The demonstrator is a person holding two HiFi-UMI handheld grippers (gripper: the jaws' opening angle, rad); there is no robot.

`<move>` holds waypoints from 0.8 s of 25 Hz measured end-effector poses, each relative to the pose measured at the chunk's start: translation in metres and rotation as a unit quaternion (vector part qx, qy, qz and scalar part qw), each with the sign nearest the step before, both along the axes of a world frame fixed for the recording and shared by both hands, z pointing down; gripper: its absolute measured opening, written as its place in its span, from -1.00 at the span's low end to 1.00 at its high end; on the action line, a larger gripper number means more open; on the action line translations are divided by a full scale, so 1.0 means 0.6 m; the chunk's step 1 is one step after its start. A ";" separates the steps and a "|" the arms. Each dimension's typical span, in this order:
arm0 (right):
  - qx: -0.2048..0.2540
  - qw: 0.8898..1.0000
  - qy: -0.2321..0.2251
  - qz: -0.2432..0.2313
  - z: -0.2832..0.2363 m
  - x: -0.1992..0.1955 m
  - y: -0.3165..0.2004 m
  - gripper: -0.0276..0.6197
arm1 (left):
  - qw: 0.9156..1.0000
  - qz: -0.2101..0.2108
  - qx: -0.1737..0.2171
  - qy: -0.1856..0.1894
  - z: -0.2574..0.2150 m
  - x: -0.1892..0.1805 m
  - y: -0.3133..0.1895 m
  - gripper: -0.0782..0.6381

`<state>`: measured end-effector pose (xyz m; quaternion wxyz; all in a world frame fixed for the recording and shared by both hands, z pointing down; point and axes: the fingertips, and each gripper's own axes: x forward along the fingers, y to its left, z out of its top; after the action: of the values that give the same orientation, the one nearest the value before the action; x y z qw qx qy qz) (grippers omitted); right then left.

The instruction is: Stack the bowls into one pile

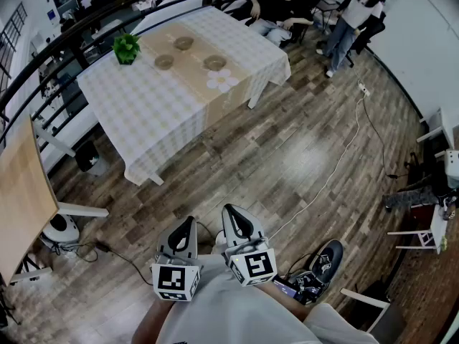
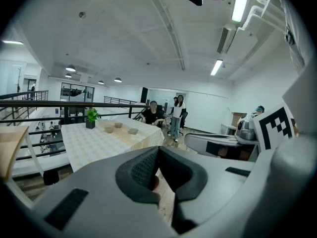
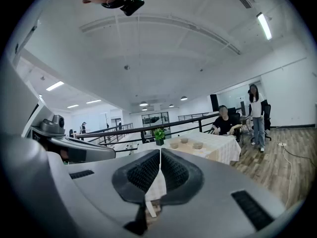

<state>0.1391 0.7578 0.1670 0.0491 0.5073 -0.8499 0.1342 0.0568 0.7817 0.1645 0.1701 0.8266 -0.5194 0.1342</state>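
My left tool and right tool are closed, empty, far from the desk; arriving closed could knock a bowl off.

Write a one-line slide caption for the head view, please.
Three unstacked bowls sit on the checked table, far ahead of the left gripper and right gripper, both held near the person's body.

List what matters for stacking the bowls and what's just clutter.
Job: left bowl, back bowl, right bowl, table, left gripper, right gripper (both shut).
Clutter: plant, flower mat, seated person, standing person.
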 end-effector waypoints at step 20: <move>-0.023 0.999 -0.032 -0.003 0.041 0.111 -0.063 -0.81 | 1.000 0.008 0.000 -0.015 0.024 0.116 -0.071 -0.72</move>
<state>0.2055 0.7202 0.1919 0.0340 0.4992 -0.8490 0.1697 0.1265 0.7392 0.1788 0.1613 0.8286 -0.5153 0.1477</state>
